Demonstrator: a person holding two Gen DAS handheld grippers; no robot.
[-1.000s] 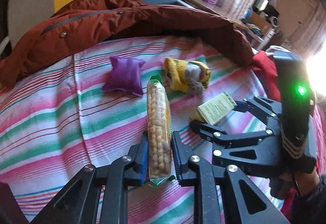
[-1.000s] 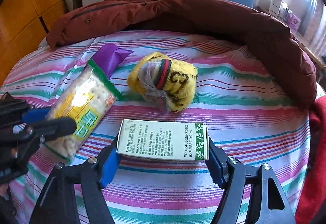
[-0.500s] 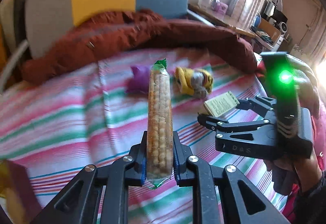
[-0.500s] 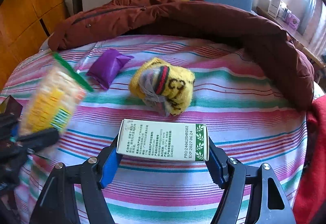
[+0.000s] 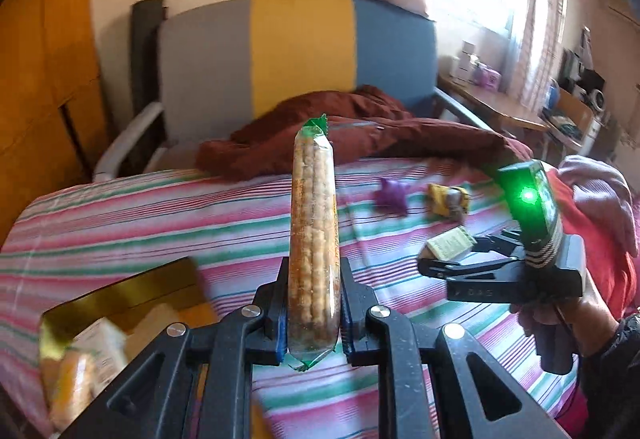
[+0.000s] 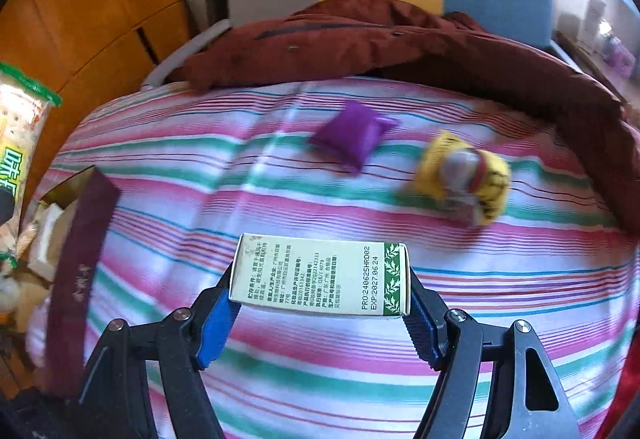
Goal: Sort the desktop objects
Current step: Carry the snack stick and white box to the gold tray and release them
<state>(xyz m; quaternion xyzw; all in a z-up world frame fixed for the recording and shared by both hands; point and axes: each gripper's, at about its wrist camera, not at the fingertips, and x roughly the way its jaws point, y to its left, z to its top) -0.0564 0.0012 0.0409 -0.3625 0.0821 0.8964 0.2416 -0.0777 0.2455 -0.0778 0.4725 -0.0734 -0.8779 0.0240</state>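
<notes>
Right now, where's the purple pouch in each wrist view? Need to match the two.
Left wrist: purple pouch sits right of centre on the striped cloth, just left of the yellow sock bundle.
Right wrist: purple pouch lies above centre, up and left of the yellow sock bundle.
Shared landmark: the dark red jacket behind it.

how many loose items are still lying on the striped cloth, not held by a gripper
2: the purple pouch lies mid-cloth, and the yellow sock bundle lies to its right, nearer the red coat. More could be hidden under the coat.
</notes>
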